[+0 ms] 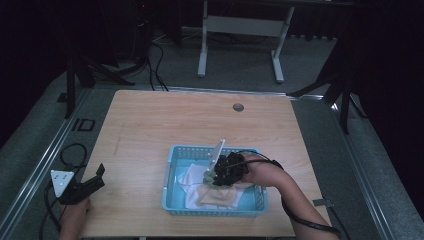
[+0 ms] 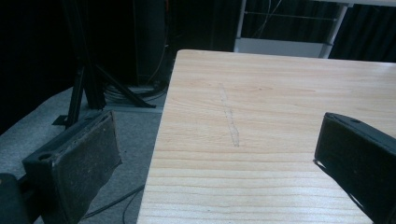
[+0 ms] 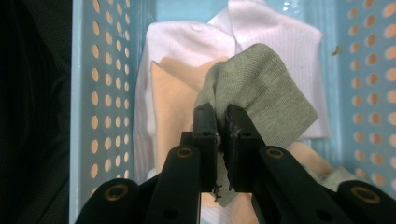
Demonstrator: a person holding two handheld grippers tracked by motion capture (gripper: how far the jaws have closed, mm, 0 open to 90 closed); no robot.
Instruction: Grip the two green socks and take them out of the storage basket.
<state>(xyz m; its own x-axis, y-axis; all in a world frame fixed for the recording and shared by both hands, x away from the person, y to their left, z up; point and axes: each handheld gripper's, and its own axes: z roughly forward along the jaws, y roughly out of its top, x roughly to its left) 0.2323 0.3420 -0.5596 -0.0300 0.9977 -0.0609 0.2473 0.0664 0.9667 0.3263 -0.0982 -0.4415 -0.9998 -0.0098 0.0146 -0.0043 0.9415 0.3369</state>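
Grey-green sock (image 3: 261, 93) pinched between the closed jaws of the right gripper (image 3: 222, 122) above the blue basket (image 3: 84, 116); the left gripper (image 2: 215, 154) waits open, empty. The shallow-looking bite on one fold could let it slip back.

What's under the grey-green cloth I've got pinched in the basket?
Under the grey-green cloth, pinched in the right tool, lie a peach cloth and a white cloth. The basket floor beneath them is covered.

grey sock (image 3: 261, 93) pinched part hidden, basket (image 3: 84, 93) cropped
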